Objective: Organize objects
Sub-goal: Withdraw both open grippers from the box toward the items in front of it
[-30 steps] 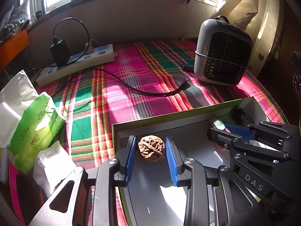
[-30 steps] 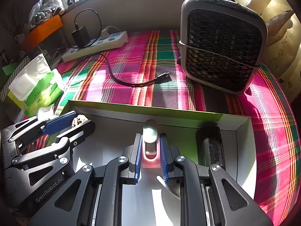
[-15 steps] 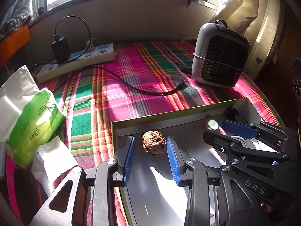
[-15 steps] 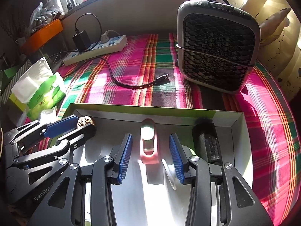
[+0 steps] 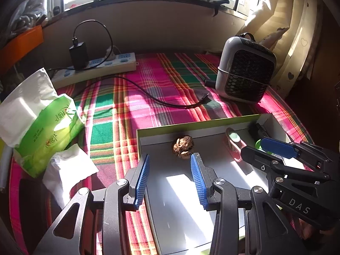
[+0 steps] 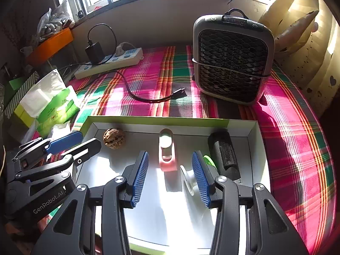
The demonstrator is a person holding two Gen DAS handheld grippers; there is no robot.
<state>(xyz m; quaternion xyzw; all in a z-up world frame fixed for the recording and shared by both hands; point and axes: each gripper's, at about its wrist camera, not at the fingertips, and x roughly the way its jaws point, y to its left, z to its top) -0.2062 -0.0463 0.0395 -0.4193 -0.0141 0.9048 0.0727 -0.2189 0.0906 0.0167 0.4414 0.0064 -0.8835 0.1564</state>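
The left gripper [image 5: 170, 160] is held low over the near part of a shallow white box [image 5: 191, 127] with a green outer edge, its blue ribbed pads [image 5: 141, 180] spread wide and gripping nothing. A brown, deeply wrinkled walnut [image 5: 183, 150] is seen just beyond the fingertips, resting on the box floor close to the far wall; whether the right-hand pad touches it cannot be told. The right gripper [image 6: 170, 163] is likewise poised over the box [image 6: 254, 140], its ridged blue pads [image 6: 139, 178] parted with nothing between them. A smooth pink oblong piece [image 6: 167, 150] with a pale green round top is laid flat just ahead of the gap, clear of both pads. A white plastic spool [image 6: 189, 179] and a bit of bright green plastic [image 6: 209, 161] are seen by the right-hand pad, and a black, rough-faced block [image 6: 224, 155] is set along the right wall. From the right wrist view the walnut [image 6: 114, 138] is placed in the far left corner of the box, with the left gripper [image 6: 70, 142] beside it. The box is set on a pink, green and orange plaid cloth [image 5: 131, 110]. On that cloth are found a rounded grey heater [image 6: 231, 59] with a black mesh grille, a white power strip [image 5: 95, 70] with a black charger, a loose black cable [image 5: 161, 99], and a green tissue pack [image 5: 42, 127] with crumpled white tissues
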